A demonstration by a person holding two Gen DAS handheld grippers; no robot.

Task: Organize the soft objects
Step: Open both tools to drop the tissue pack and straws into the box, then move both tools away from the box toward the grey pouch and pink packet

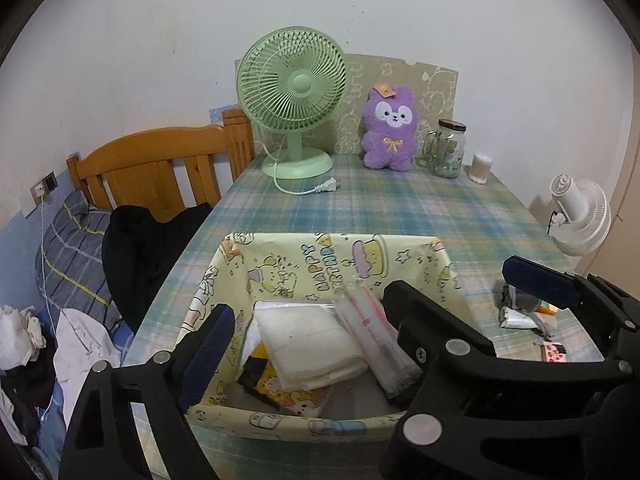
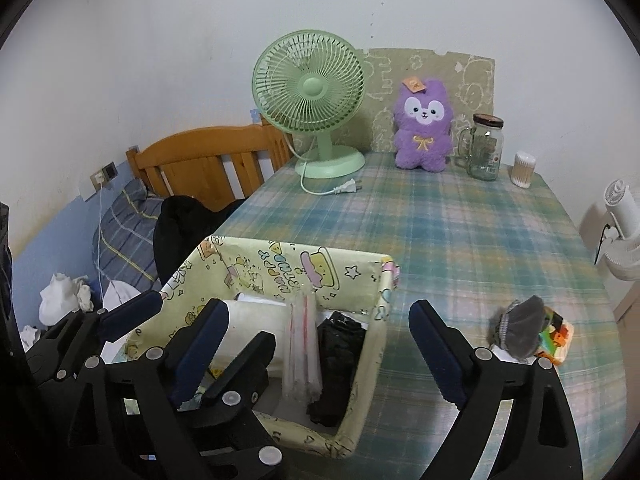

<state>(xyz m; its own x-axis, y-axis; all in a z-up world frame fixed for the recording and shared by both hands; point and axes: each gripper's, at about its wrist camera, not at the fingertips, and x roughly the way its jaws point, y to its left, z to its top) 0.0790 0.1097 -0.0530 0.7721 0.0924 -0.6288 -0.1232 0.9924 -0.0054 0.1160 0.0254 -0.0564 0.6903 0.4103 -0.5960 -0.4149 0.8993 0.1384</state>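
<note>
While both grippers hang over the near end of the plaid-covered table point(image 2: 460, 232), neither holds anything. Largest on that table is the yellow cartoon-print box point(image 2: 280, 268), set at the near left corner, probably so soft items can be dropped in from above. It already carries a folded white pad point(image 1: 308, 332), a clear sleeve of straws point(image 2: 300, 344) leaning upright against its far wall, and a crumpled black bag point(image 2: 340, 360).

Against the back wall stand a green fan point(image 2: 310, 88), its plug lying loose, and a purple plush toy point(image 2: 422, 124) propped upright, well apart from the box.

Just right of the box, near the table edge, lies a small heap: a grey soft pouch point(image 2: 520, 328) resting on colourful packets point(image 2: 556, 336). These look like the next things to sort.

The right gripper point(image 2: 316, 356) has its jaws spread wide above the box's right side, and the left gripper point(image 1: 308, 328) hangs equally wide over the box interior.
</note>
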